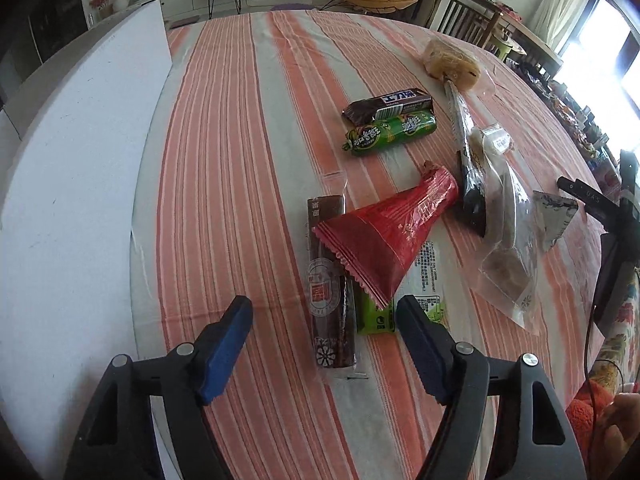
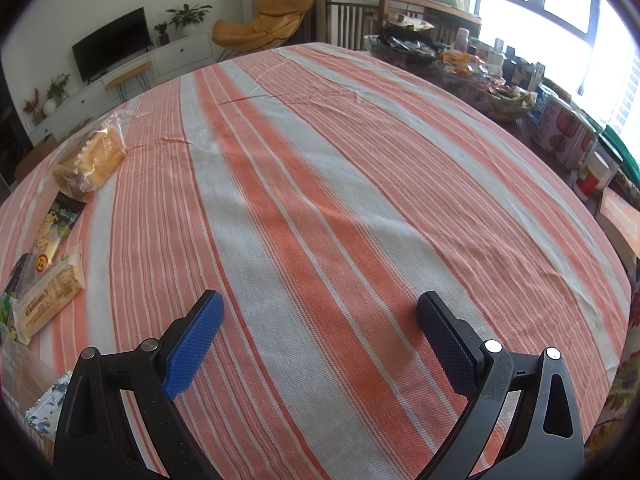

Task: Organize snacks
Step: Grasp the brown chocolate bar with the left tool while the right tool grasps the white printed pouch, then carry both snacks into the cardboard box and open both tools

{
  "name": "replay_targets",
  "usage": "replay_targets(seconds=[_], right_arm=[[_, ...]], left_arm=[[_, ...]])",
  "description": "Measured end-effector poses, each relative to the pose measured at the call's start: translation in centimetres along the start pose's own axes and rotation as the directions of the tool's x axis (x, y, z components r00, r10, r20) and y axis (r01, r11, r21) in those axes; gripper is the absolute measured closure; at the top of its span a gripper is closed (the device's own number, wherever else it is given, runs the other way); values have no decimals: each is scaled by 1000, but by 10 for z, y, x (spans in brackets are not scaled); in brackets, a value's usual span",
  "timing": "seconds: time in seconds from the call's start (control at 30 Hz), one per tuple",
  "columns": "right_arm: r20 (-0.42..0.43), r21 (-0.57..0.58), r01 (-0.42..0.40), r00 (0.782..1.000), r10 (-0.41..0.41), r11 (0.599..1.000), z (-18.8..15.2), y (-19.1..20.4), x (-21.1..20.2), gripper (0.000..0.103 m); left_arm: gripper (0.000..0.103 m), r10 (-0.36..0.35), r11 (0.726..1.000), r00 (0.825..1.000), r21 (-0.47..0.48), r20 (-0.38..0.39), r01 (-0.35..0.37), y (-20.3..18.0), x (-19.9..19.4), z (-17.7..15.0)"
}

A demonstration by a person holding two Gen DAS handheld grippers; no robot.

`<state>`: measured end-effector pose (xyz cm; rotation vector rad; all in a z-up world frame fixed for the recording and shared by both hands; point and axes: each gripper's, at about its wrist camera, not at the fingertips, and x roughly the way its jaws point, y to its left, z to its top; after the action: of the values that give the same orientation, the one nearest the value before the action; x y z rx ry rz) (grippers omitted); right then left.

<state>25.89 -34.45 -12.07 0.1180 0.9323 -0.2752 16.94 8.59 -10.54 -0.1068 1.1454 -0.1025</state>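
Nearest, the left gripper hangs tilted down over the striped tablecloth, its blue-padded jaws partly apart and holding nothing. Just ahead, between the jaws, lies a long brown snack stick, probably the next pick, since the jaws already straddle its near end without touching it. A red pouch lies across the stick and over a green-and-white packet beside the right-hand jaw, so the heap looks unsorted. Farther ahead and to the right lie clear-bagged pastries; beyond them a green sausage roll and a dark chocolate bar sit side by side, perhaps grouped already. To the left is a white board.

Meanwhile the right gripper waits wide open and empty over bare cloth, with bagged bread far off to its left.
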Motion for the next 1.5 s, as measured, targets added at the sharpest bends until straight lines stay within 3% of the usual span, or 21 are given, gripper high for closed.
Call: replay_targets(seconds=[0.03,0.1,0.13,0.47,0.73,0.8,0.83,0.9,0.97,1.0,1.03,1.13,1.23,1.27,1.33,1.37,1.43,1.5], right_arm=[[0,0,0,1000,0,1000,0,0,0,4],[0,0,0,1000,0,1000,0,0,0,4],[0,0,0,1000,0,1000,0,0,0,4],[0,0,0,1000,0,1000,0,0,0,4],[-5,6,3,1000,-3,1000,1,1,1,4],[-66,-6,-28,997,28,1000,7,-2,-1,8],[-63,4,-87,994,87,996,6,-4,-9,8],[-29,-6,-257,966,257,966,-1,-3,-37,8],[-75,-83,-468,883,462,880,-10,12,-60,8],[-112,-127,-527,850,515,840,-16,21,-69,8],[-141,-179,-547,837,529,818,-23,33,-76,8],[-203,-288,-536,844,497,793,-38,67,-78,9],[-219,-308,-517,855,470,798,-43,86,-66,9],[-225,-295,-522,852,473,800,-43,88,-62,12],[-247,-290,-523,850,465,802,-44,94,-53,40],[-273,-279,-521,849,453,807,-45,94,-46,60],[-268,-249,-515,850,453,820,-43,88,-49,62],[-261,-230,-504,856,446,832,-44,80,-57,67]], left_arm=[[37,3,1000,1000,13,30,-4,-2,-3,0],[81,-57,998,998,17,31,57,-4,-6,-1],[86,-39,999,998,11,42,38,-4,-9,-3],[87,-22,999,998,50,61,19,-12,-40,-57],[86,-35,998,998,53,54,33,-13,-37,-67],[86,-44,997,997,58,56,41,-12,-39,-69],[86,-47,997,997,59,58,44,-12,-39,-71],[86,-50,997,997,56,66,47,-12,-39,-72],[86,-52,997,996,57,72,48,-12,-39,-73],[86,-51,997,996,55,76,47,-12,-39,-72],[86,-51,998,996,48,72,48,-11,-37,-72],[82,-54,999,997,10,62,53,-6,-35,-72],[67,-36,999,997,9,62,35,-5,-35,-70],[58,-40,999,997,19,60,39,-7,-35,-70],[54,-18,998,998,53,56,15,-13,-33,-69],[55,2,997,998,72,58,-6,-16,-32,-69],[86,41,994,996,101,81,-49,-19,-32,-71],[86,5,997,997,77,81,-11,-14,-33,-71]])
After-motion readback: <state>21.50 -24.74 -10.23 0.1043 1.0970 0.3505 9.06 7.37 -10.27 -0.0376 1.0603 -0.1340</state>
